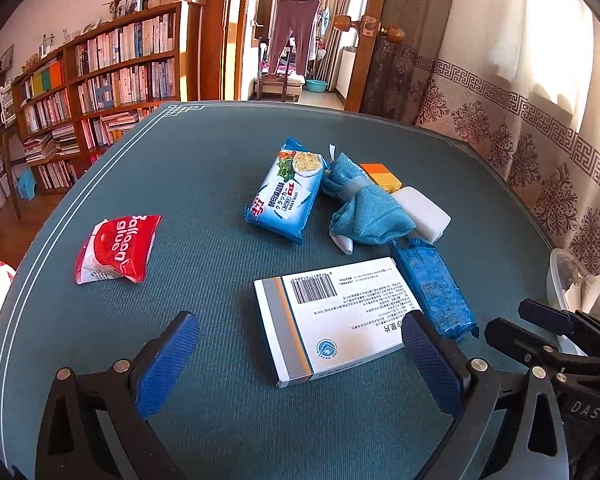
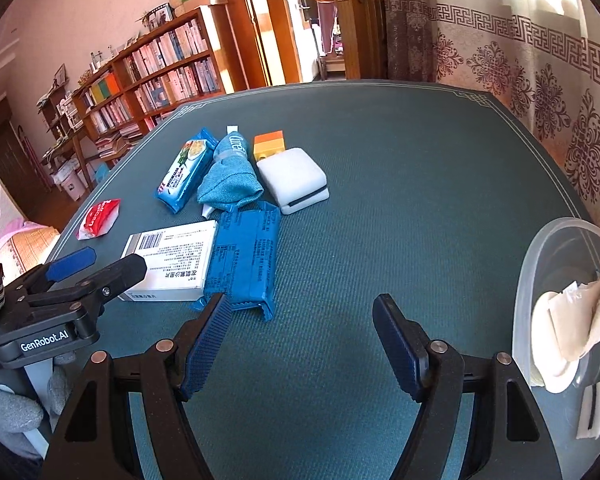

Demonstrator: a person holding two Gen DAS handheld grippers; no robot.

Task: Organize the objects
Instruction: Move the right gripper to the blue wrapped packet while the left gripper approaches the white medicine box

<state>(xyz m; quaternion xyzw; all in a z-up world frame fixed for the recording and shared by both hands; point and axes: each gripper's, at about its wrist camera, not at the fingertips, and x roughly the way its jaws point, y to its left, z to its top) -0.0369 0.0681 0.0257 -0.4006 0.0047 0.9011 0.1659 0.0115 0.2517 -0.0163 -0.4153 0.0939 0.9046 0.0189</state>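
Teal felt tabletop [image 1: 180,184], bookshelves behind. White medicine box [image 1: 332,316] flat, near left gripper [image 1: 300,364], both jaws spread, empty; right gripper [image 2: 300,344] likewise released. Probably light, stiff cardboard; best pinched across short edges. Clear bin [image 2: 540,264] at right.

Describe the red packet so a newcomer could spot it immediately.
On the green table mat, look away from the central cluster around the white medicine box, toward the bookshelf side. The red packet lies alone there, the only red item, printed "Balloon glue".
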